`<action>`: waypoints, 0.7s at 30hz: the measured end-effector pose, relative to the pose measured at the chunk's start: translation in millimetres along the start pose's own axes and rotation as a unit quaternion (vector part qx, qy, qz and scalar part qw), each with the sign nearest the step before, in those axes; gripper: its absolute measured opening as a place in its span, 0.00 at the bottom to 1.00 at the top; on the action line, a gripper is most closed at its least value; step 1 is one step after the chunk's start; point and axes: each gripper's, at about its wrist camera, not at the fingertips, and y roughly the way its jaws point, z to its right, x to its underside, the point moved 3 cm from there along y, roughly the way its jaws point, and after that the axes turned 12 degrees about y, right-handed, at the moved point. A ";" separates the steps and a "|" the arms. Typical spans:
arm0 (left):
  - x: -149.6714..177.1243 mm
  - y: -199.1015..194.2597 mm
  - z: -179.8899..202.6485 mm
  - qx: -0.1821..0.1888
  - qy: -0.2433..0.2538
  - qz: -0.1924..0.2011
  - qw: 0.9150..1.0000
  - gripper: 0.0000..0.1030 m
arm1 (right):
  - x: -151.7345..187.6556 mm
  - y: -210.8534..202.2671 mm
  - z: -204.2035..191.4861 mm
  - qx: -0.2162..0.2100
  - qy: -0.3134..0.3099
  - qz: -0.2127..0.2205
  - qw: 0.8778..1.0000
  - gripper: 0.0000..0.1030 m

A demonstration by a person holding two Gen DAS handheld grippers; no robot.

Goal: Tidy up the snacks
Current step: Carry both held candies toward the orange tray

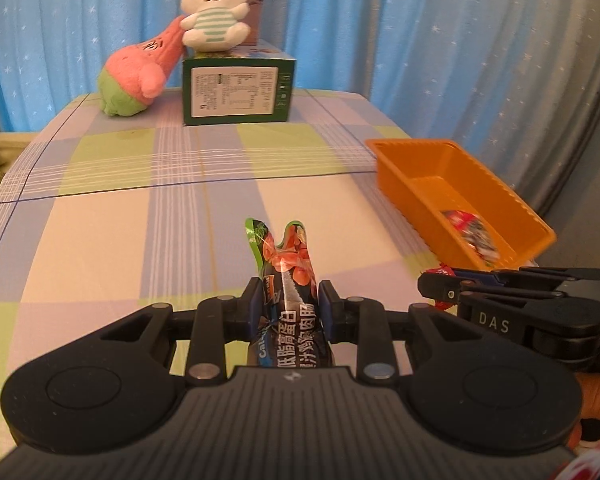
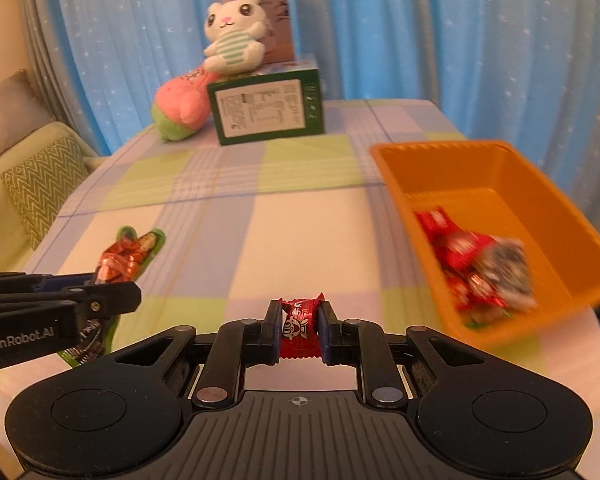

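The orange basket (image 2: 480, 168) is sitting at the table's right edge, already holding several wrapped snacks. The left gripper (image 1: 288, 304) is clamping a dark sausage pouch (image 1: 288, 280) and the right gripper (image 2: 300, 330) a red candy (image 2: 300, 328); carrying each well past the near rim before letting go should land them cleanly.

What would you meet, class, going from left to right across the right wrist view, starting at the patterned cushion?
Patterned cushion → long green snack packet held by the left gripper → red candy in the right gripper → orange basket.
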 end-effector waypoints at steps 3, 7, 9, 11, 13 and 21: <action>1.7 -14.5 18.5 0.005 0.007 0.004 1.000 0.25 | 7.3 -21.2 11.0 0.009 0.007 0.004 1.000 0.18; 2.0 -32.3 39.9 0.010 0.016 0.009 1.000 0.25 | 12.4 -46.4 24.2 0.019 0.015 0.010 1.000 0.18; 1.2 -40.3 48.7 0.012 0.021 0.011 1.000 0.25 | 13.0 -57.7 29.8 0.022 0.019 0.013 0.999 0.18; -0.5 -47.3 56.1 0.014 0.026 0.014 0.999 0.25 | 14.3 -68.4 34.6 0.027 0.019 0.015 0.999 0.18; -1.2 -53.1 62.4 0.016 0.030 0.016 0.999 0.25 | 15.9 -77.2 39.8 0.030 0.021 0.017 0.999 0.18; -1.4 -61.8 86.1 0.034 0.042 0.012 0.998 0.25 | 17.6 -104.9 56.6 0.046 0.028 0.028 0.998 0.18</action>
